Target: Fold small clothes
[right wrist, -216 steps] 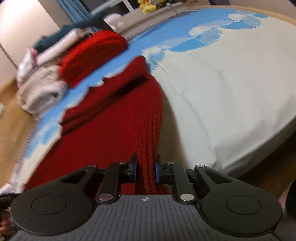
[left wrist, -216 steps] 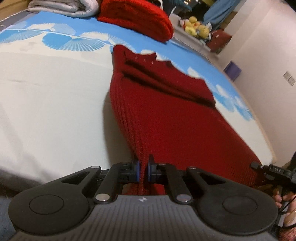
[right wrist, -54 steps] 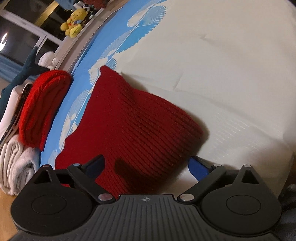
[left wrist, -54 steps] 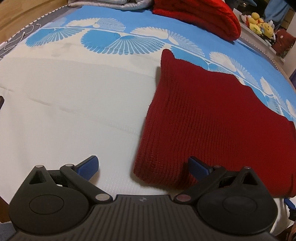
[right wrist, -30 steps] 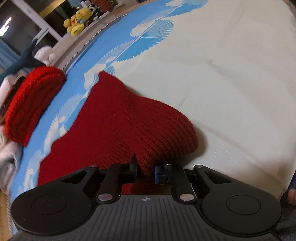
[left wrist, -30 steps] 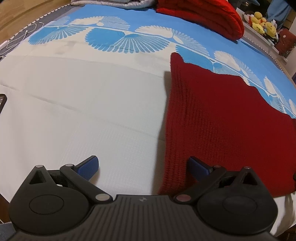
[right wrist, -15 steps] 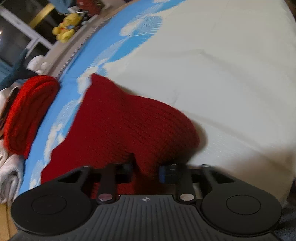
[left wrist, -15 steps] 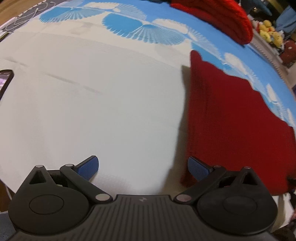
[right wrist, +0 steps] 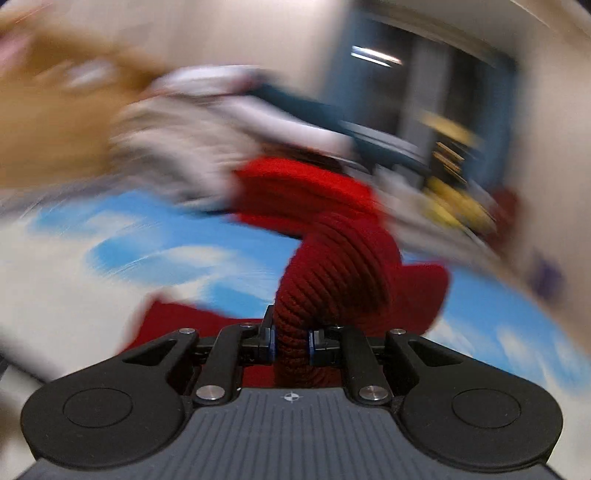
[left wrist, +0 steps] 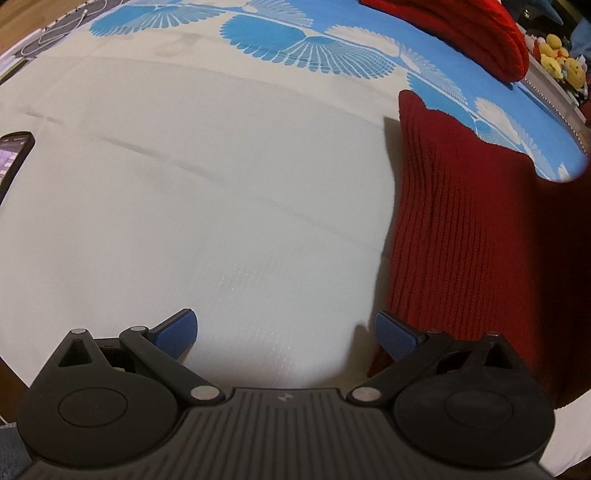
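A dark red knitted garment [left wrist: 469,229] lies folded on the bed at the right of the left wrist view. My left gripper [left wrist: 284,332] is open and empty over the white sheet, its right fingertip [left wrist: 393,332] next to the garment's left edge. My right gripper [right wrist: 291,343] is shut on a bunched fold of the red garment [right wrist: 332,266] and holds it lifted above the bed. The right wrist view is blurred by motion.
The bed has a white and blue patterned sheet [left wrist: 221,166]. A folded bright red knit [left wrist: 461,33] lies at the far edge, with yellow plush toys [left wrist: 561,62] beyond. A phone [left wrist: 11,158] lies at the left edge. Folded pale clothes [right wrist: 207,122] show blurred behind.
My right gripper closed on the garment's edge and has lifted it, swinging fast. My left gripper has slid left, off the garment, and stays open.
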A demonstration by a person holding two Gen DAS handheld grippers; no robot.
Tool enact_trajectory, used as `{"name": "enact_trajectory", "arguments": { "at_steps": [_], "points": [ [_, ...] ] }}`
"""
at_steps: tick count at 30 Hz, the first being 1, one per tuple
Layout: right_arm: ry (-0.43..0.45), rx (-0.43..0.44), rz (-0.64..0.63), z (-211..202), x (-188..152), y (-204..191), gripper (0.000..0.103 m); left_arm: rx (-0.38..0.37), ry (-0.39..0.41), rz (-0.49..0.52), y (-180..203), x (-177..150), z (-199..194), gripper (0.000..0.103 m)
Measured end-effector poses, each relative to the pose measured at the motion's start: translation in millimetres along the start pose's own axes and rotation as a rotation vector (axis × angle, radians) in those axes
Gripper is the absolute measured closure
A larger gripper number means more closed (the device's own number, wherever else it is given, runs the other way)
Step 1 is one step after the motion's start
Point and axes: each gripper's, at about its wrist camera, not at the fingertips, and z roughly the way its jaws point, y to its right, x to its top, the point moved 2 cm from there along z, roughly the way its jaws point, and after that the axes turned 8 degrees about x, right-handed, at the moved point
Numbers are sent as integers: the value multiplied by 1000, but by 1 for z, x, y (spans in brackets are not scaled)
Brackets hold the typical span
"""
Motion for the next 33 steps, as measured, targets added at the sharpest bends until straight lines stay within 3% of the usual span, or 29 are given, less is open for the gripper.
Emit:
{"name": "enact_trajectory", "arguments": {
  "at_steps": [3,5,7,14,18,20,24,30,33],
  "points": [
    [-71,204,-244,10,-19,-74,88,-17,-13,-22,-5,1,-1,1],
    [-153,294,-326,19,-39,-105,88,-16,-24,-37,-10,3,-2,1],
    [-168,289,-364,23,-53,-121,88,-28,-26,-44,-13,3,-3,1],
    [-133,287,-225,25,-42,-111,84,-73,-15,-102,-27,9,-14,1],
    [-100,405,-134,10,-45,-114,42,-60,12,-148,-42,12,-22,1],
    [-108,479,-118,4,-49,-122,31,-63,26,-181,-48,13,-27,1],
    [-199,521,-138,17,-62,-125,29,-134,70,-186,-49,13,-41,1],
    [-162,543,-76,-4,-42,-102,30,-289,158,-78,-17,8,-70,1],
    [-126,486,-73,-26,-35,-78,29,-343,200,-12,5,0,-84,1]
  ]
}}
